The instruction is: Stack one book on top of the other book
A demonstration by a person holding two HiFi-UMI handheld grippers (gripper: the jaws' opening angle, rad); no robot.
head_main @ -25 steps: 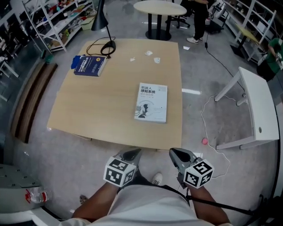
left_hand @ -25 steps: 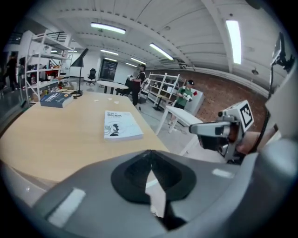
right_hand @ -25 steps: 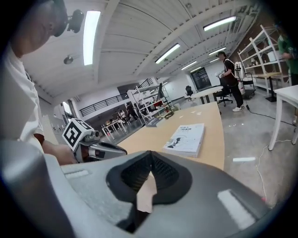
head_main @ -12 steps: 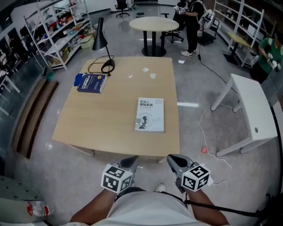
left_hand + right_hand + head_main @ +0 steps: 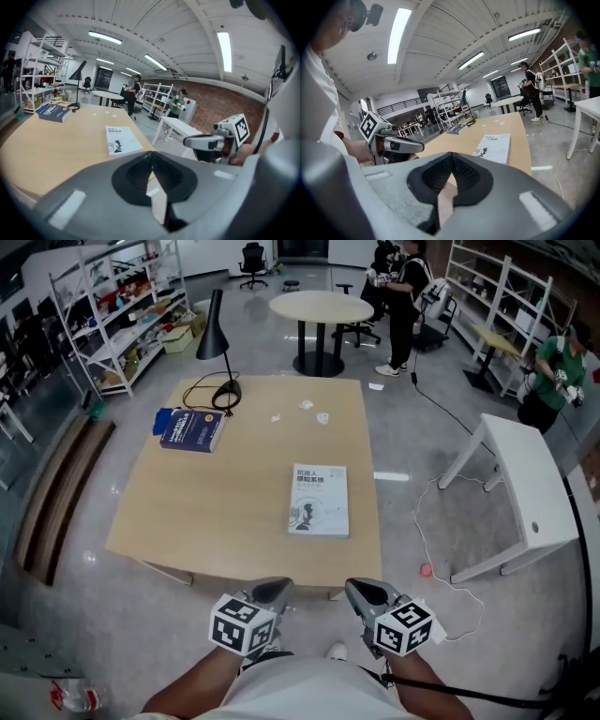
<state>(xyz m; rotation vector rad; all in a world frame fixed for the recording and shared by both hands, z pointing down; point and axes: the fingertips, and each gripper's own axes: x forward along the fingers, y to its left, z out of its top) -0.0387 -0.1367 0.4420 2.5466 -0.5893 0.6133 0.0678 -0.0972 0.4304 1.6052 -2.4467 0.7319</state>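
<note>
As things stand: two books lie well apart on the table (image 5: pixel 225 512); stacking not begun.
Blue book (image 5: pixel 191 429): table's far left corner, near the lamp base (image 5: pixel 226 387).
Left gripper (image 5: pixel 271 590): jaws together, empty, short of the table's near edge.
White book (image 5: pixel 319 501): table's near right, closest, so likely lifted first.
Right gripper (image 5: pixel 363 592): jaws together, empty, likewise short of the table.

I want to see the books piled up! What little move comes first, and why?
Probably reach the right hand-held gripper forward toward the white book: it hangs shut and empty, short of the table, and that book lies nearest it.
</note>
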